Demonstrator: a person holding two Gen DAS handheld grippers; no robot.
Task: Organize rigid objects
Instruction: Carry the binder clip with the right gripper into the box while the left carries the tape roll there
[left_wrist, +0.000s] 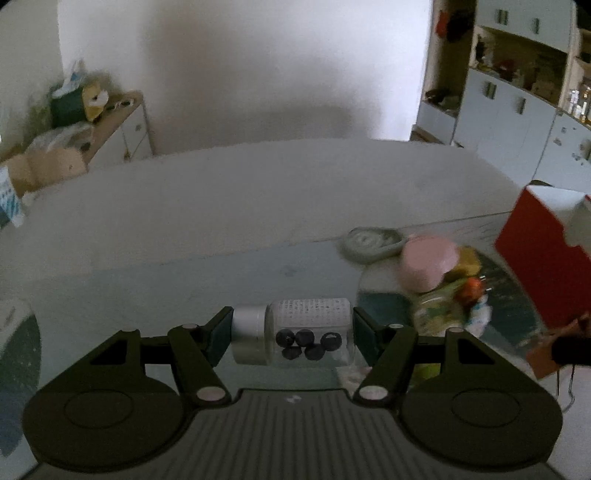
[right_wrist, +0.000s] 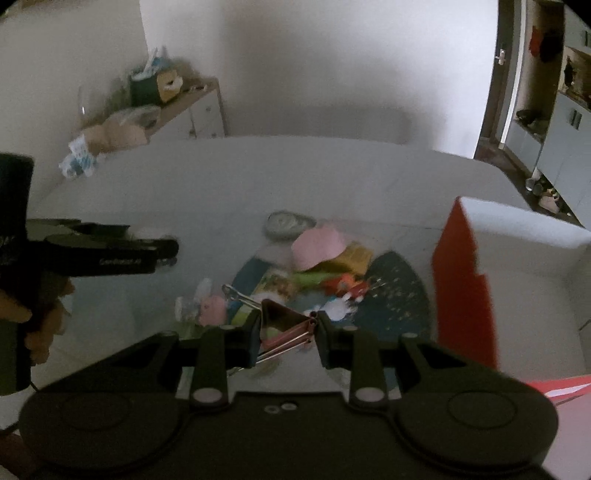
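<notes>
While the left gripper (left_wrist: 291, 336) clamps a jar (left_wrist: 291, 334) and the right gripper (right_wrist: 287, 334) a binder clip (right_wrist: 286, 326), both are mid-carry; next, likely the red box (right_wrist: 463, 291).

A lived-in home room: white walls, a low wooden sideboard (right_wrist: 192, 99) cluttered with tissue boxes (right_wrist: 155, 83) and bags, pale cupboards with open shelves (left_wrist: 517, 74) of household things, shoes (right_wrist: 543, 192) by a doorway.

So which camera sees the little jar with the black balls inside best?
The left wrist view. There the jar lies sideways between the left gripper's fingers, close and sharp, so its silver cap and dark balls show. In the right wrist view the left gripper appears side-on, and the jar is only a faint blur at its tip.
</notes>
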